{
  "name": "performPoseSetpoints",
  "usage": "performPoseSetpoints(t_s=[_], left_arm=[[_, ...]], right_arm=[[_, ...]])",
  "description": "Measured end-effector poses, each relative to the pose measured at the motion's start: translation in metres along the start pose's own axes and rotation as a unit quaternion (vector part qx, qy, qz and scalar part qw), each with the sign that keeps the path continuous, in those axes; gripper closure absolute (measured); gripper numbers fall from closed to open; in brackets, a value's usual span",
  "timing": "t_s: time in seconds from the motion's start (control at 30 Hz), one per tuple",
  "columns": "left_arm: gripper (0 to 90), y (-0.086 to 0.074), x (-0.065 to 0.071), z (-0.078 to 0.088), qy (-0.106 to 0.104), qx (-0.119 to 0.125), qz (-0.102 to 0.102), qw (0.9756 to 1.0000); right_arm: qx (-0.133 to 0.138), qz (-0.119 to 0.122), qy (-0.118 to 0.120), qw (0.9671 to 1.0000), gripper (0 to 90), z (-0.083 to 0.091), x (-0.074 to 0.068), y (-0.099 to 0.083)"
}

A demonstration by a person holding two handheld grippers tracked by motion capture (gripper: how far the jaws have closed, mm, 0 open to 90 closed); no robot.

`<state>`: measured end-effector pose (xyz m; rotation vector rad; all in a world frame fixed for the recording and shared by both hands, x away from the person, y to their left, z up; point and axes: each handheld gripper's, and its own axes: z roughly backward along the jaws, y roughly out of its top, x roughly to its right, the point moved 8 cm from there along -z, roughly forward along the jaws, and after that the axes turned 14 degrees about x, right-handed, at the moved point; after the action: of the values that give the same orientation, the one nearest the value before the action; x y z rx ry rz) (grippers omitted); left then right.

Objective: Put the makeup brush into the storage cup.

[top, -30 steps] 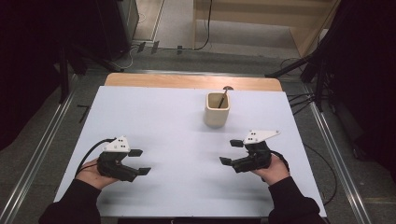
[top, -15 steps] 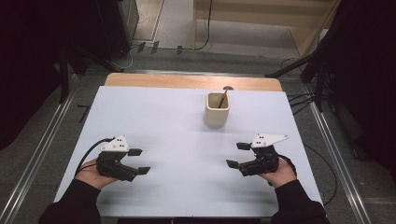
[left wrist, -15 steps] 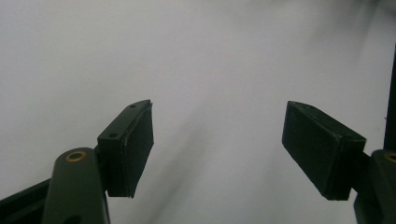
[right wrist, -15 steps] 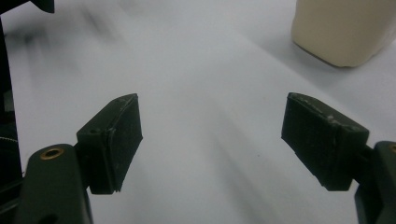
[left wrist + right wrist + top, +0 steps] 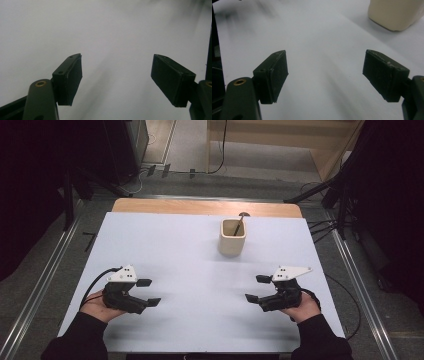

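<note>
A cream square cup stands upright toward the back of the white table, with a dark utensil handle leaning out of it. My left gripper rests low at the front left, open, nothing between its jaws; its own view shows its jaws wide apart over bare white surface. My right gripper is at the front right, open and empty, pointing left. In the right gripper view the cup sits at the upper right, beyond the spread jaws.
A wooden strip runs along the table's far edge. Metal rails flank the table on both sides. Cables trail off the right side, and dark stands are on the floor behind.
My right gripper has drawn back toward the front right edge, slightly farther from the cup. The left gripper has stayed put.
</note>
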<state>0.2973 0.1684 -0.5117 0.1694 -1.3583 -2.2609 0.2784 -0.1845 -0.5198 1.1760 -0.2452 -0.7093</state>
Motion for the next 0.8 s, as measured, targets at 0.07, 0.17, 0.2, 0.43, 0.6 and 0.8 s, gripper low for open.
performPoseSetpoints(t_s=[0.07, 0.17, 0.2, 0.43, 0.6, 0.8], left_arm=[[25.9, 0.0, 0.0003, -0.0002, 0.0, 0.001, 0.0, 1.0], [25.9, -0.0002, 0.0005, -0.0004, 0.0, 0.0, -0.001, 1.0], [25.9, -0.0004, 0.0006, -0.0004, 0.0, 0.0, 0.0, 1.0], [26.0, -0.001, 0.0007, -0.0008, -0.001, -0.003, -0.002, 1.0], [26.0, -0.0009, 0.0004, -0.0008, -0.001, -0.002, -0.002, 1.0], [26.0, -0.001, 0.0008, -0.001, -0.002, -0.003, -0.004, 1.0]], right_arm=[[-0.003, 0.001, 0.001, 1.0, 21.4, 0.0001, 0.0, -0.0011], [-0.004, 0.003, 0.001, 1.0, 21.4, -0.0002, 0.0006, -0.0016], [-0.003, 0.003, 0.001, 1.0, 21.4, -0.0002, 0.0006, -0.0016], [-0.003, 0.001, 0.005, 1.0, 21.4, -0.0018, 0.0008, -0.0029], [-0.002, 0.001, 0.006, 1.0, 21.4, -0.0017, 0.0007, -0.0025], [-0.003, 0.002, 0.006, 1.0, 21.5, -0.0019, 0.0004, -0.0024]])
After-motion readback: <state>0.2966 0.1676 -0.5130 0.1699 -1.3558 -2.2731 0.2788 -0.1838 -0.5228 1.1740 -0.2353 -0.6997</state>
